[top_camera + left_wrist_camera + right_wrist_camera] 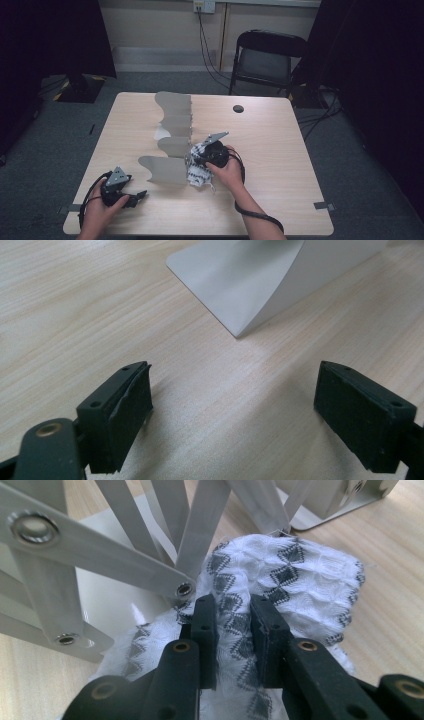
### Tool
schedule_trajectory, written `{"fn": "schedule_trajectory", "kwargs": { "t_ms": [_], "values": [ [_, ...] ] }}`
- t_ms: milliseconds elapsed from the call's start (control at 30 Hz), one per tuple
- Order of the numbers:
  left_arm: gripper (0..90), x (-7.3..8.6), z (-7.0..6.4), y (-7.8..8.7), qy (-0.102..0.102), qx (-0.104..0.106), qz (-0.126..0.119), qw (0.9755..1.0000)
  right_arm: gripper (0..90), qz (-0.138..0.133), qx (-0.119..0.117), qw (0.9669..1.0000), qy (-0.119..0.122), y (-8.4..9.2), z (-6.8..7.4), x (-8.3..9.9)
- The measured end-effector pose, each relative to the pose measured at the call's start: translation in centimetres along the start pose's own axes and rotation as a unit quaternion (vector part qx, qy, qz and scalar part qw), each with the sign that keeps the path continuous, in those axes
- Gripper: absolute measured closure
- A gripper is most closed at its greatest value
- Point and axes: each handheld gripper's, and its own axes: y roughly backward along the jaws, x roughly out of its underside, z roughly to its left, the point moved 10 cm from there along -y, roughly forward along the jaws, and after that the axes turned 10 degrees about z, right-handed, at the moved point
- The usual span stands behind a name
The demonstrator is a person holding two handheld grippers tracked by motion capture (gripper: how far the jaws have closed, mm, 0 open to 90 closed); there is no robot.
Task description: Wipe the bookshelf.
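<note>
Right hand-held gripper (234, 630) hides pinched cloth (300, 575).

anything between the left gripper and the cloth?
Yes: in the high view the rack's nearest grey panel stands between the left gripper and the patterned cloth.

White patterned cloth (300, 580) bunched up against the grey folding rack (172, 137)

The cloth is white with dark diamond figures, crumpled in a soft heap on the wooden table, pressed right up to the rack's riveted slats at its near right end. The rack stands upright, fanned out in curved grey panels running away across the table's middle.
</note>
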Motion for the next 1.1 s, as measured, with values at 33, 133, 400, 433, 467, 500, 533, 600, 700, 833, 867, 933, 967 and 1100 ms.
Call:
{"fn": "schedule_trajectory", "kwargs": {
  "t_ms": [33, 133, 400, 433, 467, 500, 533, 600, 700, 833, 867, 933, 967, 1100],
  "values": [
    [14.8, 0.0, 0.0, 0.0, 0.000, 0.000, 0.000, 1.0000, 73.8, 0.001, 0.000, 1.0000, -0.001, -0.1, 0.0, 0.1],
    [14.8, 0.0, 0.0, 0.0, 0.000, 0.000, 0.000, 1.0000, 73.0, 0.004, -0.001, 1.0000, 0.000, 0.0, 0.0, 0.5],
    [14.8, 0.0, 0.0, 0.0, 0.000, 0.000, 0.000, 1.0000, 72.9, 0.009, 0.011, 0.9999, -0.005, 1.9, -1.0, 2.1],
    [14.8, 0.0, 0.0, 0.0, 0.000, 0.000, 0.000, 1.0000, 72.8, 0.009, 0.013, 0.9998, -0.008, 2.2, -1.2, 2.4],
    [14.8, 0.0, 0.0, 0.0, -0.001, 0.000, 0.000, 1.0000, 72.8, 0.009, 0.015, 0.9998, -0.010, 2.5, -1.4, 2.7],
    [14.8, 0.0, 0.0, 0.0, 0.000, 0.000, 0.000, 1.0000, 72.9, 0.008, 0.017, 0.9998, -0.011, 2.7, -1.6, 3.0],
    [14.8, 0.0, 0.0, 0.0, 0.000, 0.000, 0.000, 1.0000, 72.8, 0.009, 0.018, 0.9997, -0.014, 3.0, -1.8, 3.3],
    [14.8, 0.0, 0.0, 0.0, 0.000, 0.000, 0.000, 1.0000, 72.8, 0.009, 0.021, 0.9996, -0.018, 3.5, -2.1, 3.9],
    [14.8, 0.0, 0.0, 0.0, 0.000, 0.000, 0.000, 1.0000, 72.8, 0.009, 0.024, 0.9994, -0.025, 4.1, -2.6, 4.9],
    [14.8, 0.0, 0.0, 0.0, 0.000, 0.000, 0.000, 1.0000, 72.3, 0.010, 0.028, 0.9990, -0.033, 4.8, -3.0, 5.7],
    [14.8, 0.0, 0.0, 0.0, 0.000, 0.000, 0.000, 1.0000, 71.2, 0.009, 0.028, 0.9989, -0.035, 4.9, -3.1, 5.8],
    [14.8, 0.0, 0.0, 0.0, 0.000, 0.000, 0.000, 1.0000, 68.3, 0.013, 0.032, 0.9986, -0.039, 5.1, -3.3, 6.0],
    [14.8, 0.0, 0.0, 0.0, 0.000, 0.000, 0.000, 1.0000, 67.2, 0.014, 0.032, 0.9987, -0.038, 5.1, -3.4, 6.0],
    [14.8, 0.0, 0.0, 0.0, 0.000, 0.000, 0.000, 1.0000, 63.5, 0.012, 0.032, 0.9985, -0.043, 5.5, -3.4, 5.8]
  ]
}}
